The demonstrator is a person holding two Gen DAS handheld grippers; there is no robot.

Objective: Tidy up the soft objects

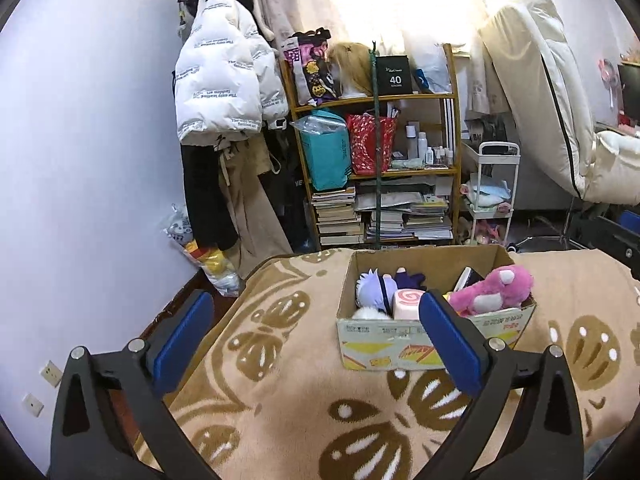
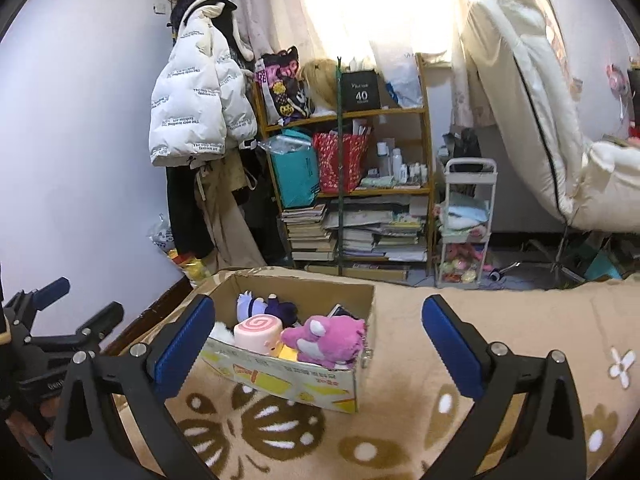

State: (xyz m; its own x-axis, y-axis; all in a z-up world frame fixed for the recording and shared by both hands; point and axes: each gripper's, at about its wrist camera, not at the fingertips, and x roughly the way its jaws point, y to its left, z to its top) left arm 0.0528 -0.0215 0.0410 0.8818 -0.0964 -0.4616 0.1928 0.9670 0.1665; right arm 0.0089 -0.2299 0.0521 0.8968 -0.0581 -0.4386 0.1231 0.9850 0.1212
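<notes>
While both grippers gape empty, one box [image 1: 432, 340] holds four plushies

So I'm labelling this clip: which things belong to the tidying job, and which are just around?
Job: brown cardboard box, pink plush bear, pink swirl cushion, purple-haired plush doll.
Around: white puffer jacket, wooden bookshelf, beige patterned blanket.

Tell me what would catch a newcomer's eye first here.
Probably the cardboard box on the beige patterned blanket, packed with plush toys; a pink plush lies at its near corner beside a pink swirl cushion. Both grippers, left and right, are open and empty.
</notes>
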